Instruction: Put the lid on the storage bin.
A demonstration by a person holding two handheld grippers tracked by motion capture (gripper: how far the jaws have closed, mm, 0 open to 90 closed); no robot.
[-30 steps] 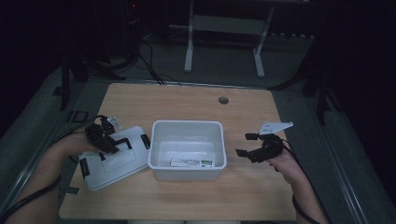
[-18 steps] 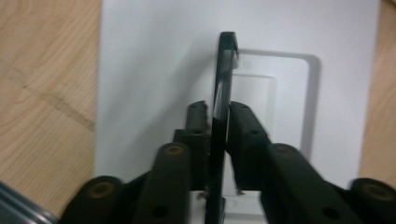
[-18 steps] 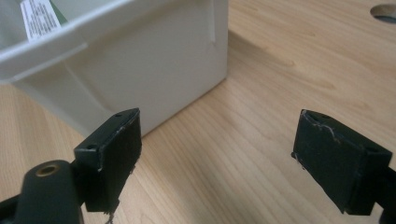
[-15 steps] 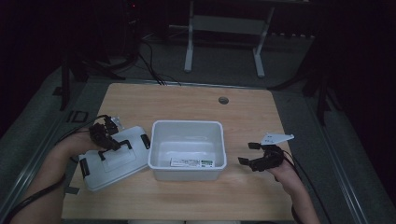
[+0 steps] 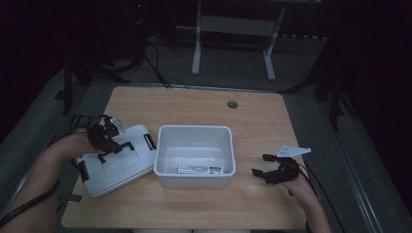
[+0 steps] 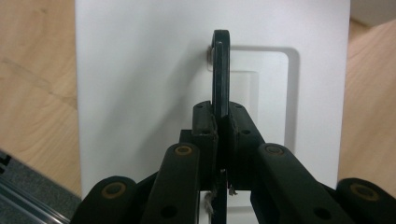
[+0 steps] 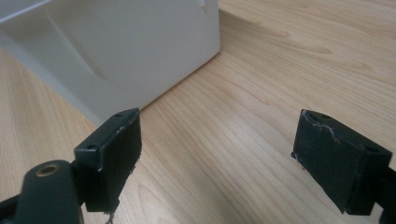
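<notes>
2 jaws of left gripper (image 6: 220, 135) clamped on lid handle (image 6: 220, 70); right gripper (image 7: 217, 158) jaws apart beside bin (image 7: 121, 46)

Lower end of the black handle (image 6: 220, 79) hidden behind the jaws of the left gripper (image 6: 221, 126). White lid (image 6: 187, 70) cut off at the top edge, its latches out of frame. White bin (image 7: 116, 46) cropped at top and left, rim unseen. Label (image 5: 199, 169) inside the bin too small to read. Forearms cut off at the bottom edge.
</notes>
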